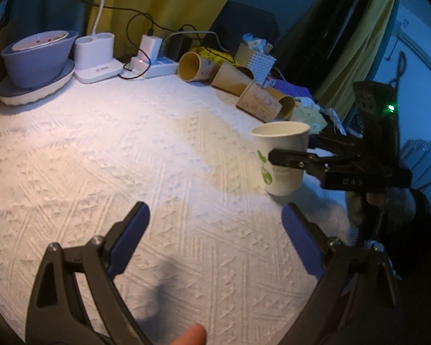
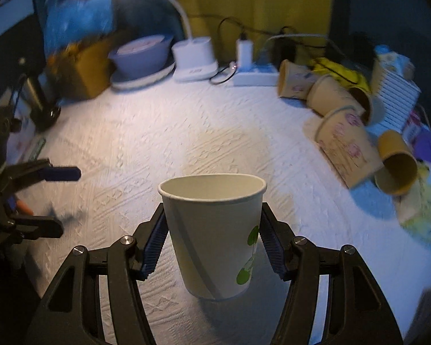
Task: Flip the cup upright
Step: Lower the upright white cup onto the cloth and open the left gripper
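The white paper cup (image 2: 212,238) stands mouth-up near the right edge of the embossed tablecloth (image 2: 158,132), clamped between the right gripper's (image 2: 212,247) 2 pads, so a skewed release could tip it, while the left gripper (image 1: 215,230) hangs apart, empty.

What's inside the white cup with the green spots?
Nothing shows inside the white cup: only its plain inner wall below the rim. Its bottom is hidden by its own front wall. The right gripper holds it upright.
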Motion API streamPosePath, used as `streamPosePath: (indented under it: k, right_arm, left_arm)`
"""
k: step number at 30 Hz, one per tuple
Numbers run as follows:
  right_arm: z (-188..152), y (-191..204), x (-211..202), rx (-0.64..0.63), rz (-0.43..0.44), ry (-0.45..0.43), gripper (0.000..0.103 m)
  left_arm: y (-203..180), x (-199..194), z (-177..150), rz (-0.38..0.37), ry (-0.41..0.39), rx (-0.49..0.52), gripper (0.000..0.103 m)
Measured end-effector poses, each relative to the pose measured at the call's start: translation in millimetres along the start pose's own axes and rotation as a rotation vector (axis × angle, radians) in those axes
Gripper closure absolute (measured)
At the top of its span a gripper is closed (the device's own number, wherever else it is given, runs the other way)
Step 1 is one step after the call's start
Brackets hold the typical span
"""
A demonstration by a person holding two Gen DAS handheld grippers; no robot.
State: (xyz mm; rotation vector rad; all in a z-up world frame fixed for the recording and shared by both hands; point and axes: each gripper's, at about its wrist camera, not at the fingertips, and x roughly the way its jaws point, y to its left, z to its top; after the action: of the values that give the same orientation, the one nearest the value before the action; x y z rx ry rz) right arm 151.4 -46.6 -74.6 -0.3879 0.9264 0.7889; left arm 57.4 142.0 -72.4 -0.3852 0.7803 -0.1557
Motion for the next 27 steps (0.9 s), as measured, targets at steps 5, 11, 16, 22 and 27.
streamPosePath:
  k: [5, 11, 16, 22, 27]
  right_arm:
    - [-19, 7, -20, 0.023, -0.048, -0.043, 0.039]
    - [-34, 11, -28, 0.041, -0.080, -0.069, 0.038]
    - [-45, 15, -33, 0.063, -0.100, -0.088, 0.032]
    - [-53, 18, -45, 0.109, -0.110, -0.119, 0.022]
    - [-62, 22, -57, 0.144, -0.134, -0.124, 0.022]
  left_arm:
    - [-16, 6, -5, 0.033, 0.004, 0.038, 0.009]
    - [-30, 1, -11, 0.054, -0.022, 0.058, 0.009]
    - [-39, -11, -14, 0.081, -0.062, 0.066, 0.009]
    - [-50, -18, -19, 0.111, -0.069, 0.087, 0.009]
    - [-59, -25, -23, 0.121, -0.076, 0.099, 0.009]
